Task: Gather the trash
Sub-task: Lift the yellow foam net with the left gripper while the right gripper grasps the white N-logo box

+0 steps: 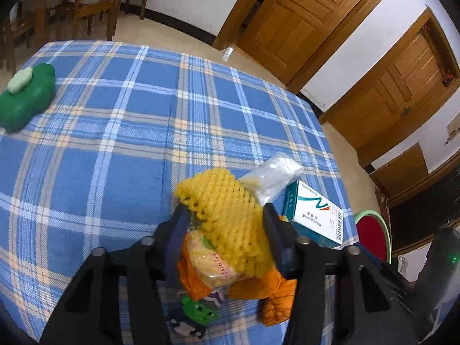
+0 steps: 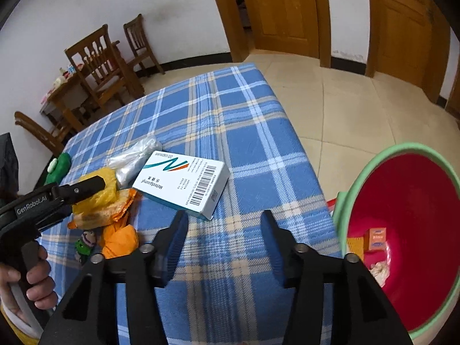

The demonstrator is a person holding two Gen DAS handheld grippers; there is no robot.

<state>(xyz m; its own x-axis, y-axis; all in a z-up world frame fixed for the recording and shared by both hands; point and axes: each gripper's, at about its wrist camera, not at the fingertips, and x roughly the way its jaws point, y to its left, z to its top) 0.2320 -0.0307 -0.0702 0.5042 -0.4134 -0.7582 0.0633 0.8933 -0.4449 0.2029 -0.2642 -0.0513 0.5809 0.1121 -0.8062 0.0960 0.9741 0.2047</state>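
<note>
Domestic dining room: panelled wooden doors (image 2: 281,11), wooden dining chairs (image 2: 97,66), tiled floor (image 2: 359,115), white walls, desk under blue plaid cloth (image 2: 230,120).

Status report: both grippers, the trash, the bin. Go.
Left gripper straddling yellow foam net, grip unclear. Right gripper open, empty, short of white box. Red bin at table edge, holds scraps. Nothing blocking.
</note>
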